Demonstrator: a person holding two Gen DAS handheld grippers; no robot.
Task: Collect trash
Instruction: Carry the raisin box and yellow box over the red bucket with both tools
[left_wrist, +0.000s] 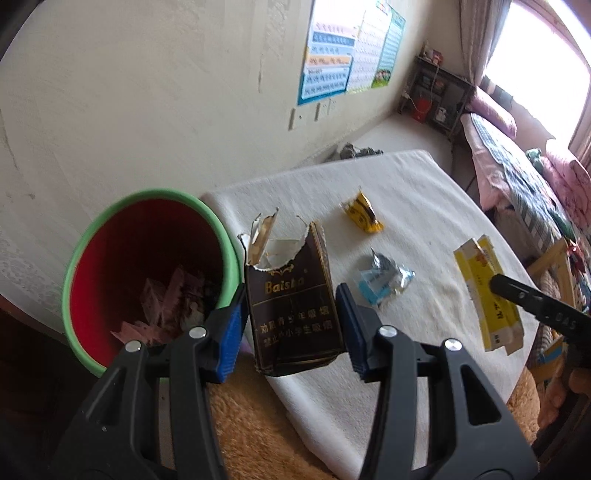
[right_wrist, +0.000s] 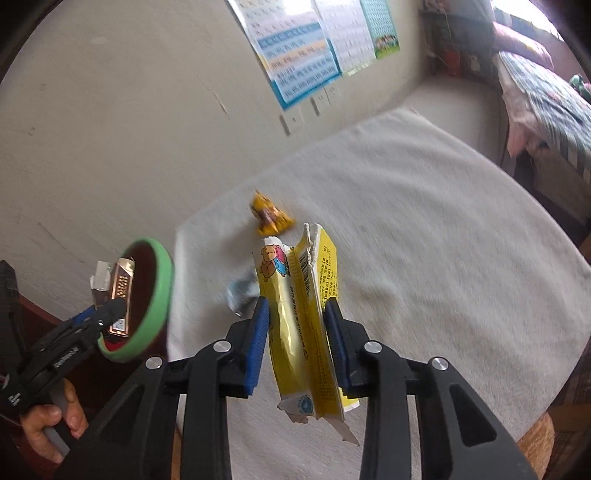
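My left gripper (left_wrist: 291, 325) is shut on a torn dark brown cigarette pack (left_wrist: 293, 306) and holds it at the table's left edge, beside the red bin with a green rim (left_wrist: 147, 277). In the right wrist view the pack (right_wrist: 120, 295) hangs at the bin's mouth (right_wrist: 155, 295). My right gripper (right_wrist: 295, 339) is shut on a flattened yellow carton (right_wrist: 303, 314) above the white cloth; it also shows in the left wrist view (left_wrist: 487, 291). A yellow snack wrapper (left_wrist: 362, 212) and a crumpled silver-blue wrapper (left_wrist: 382, 280) lie on the cloth.
The table is covered by a white cloth (left_wrist: 406, 184) over a tan fuzzy layer (left_wrist: 251, 424). The bin holds pink paper scraps (left_wrist: 166, 306). A wall with posters (left_wrist: 332, 55) is behind. A bed with pink bedding (left_wrist: 517, 166) stands to the right.
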